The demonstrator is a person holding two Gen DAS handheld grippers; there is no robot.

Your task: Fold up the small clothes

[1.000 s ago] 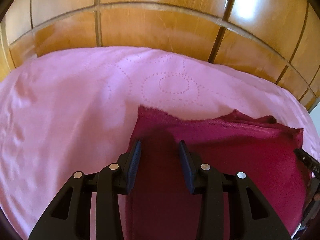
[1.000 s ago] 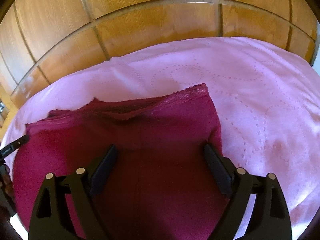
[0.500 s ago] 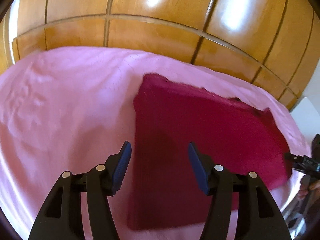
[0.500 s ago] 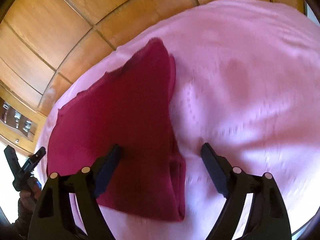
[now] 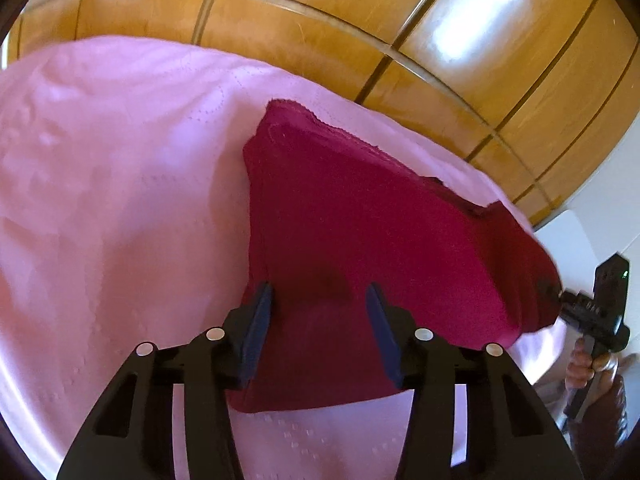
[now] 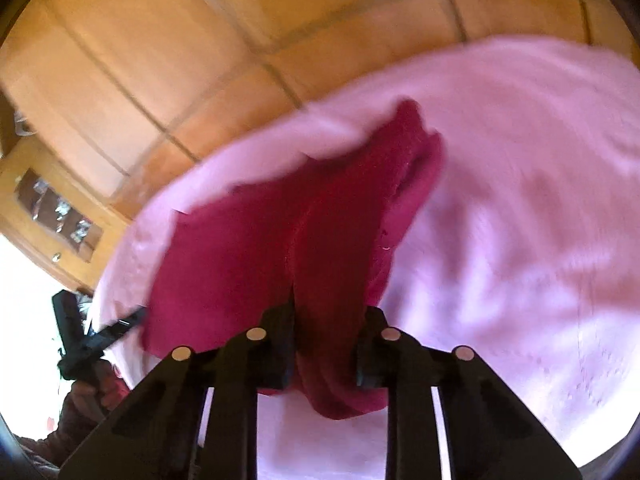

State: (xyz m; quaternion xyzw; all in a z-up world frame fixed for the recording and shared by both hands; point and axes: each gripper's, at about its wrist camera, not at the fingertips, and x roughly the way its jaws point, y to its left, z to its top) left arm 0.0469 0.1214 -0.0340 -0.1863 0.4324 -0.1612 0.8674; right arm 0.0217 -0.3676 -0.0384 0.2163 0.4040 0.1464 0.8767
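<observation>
Bright daylight glares off the wooden panels [image 5: 320,36]; right wrist view motion-blurred, fisheye-curved edges

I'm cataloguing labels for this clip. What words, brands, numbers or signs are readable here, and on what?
None can be read.
Small white lettering on the right gripper, seen from the left wrist camera: too small and blurred to read.
The red garment, pink bedsheet and wooden panels carry no text.

Garment [image 5: 360,216] lies on bedsheet [image 5: 120,180]; wood panelling [image 5: 320,20] behind. Garment's near edge between left gripper [image 5: 318,304] jaws; right gripper [image 6: 328,312] at opposite corner.
</observation>
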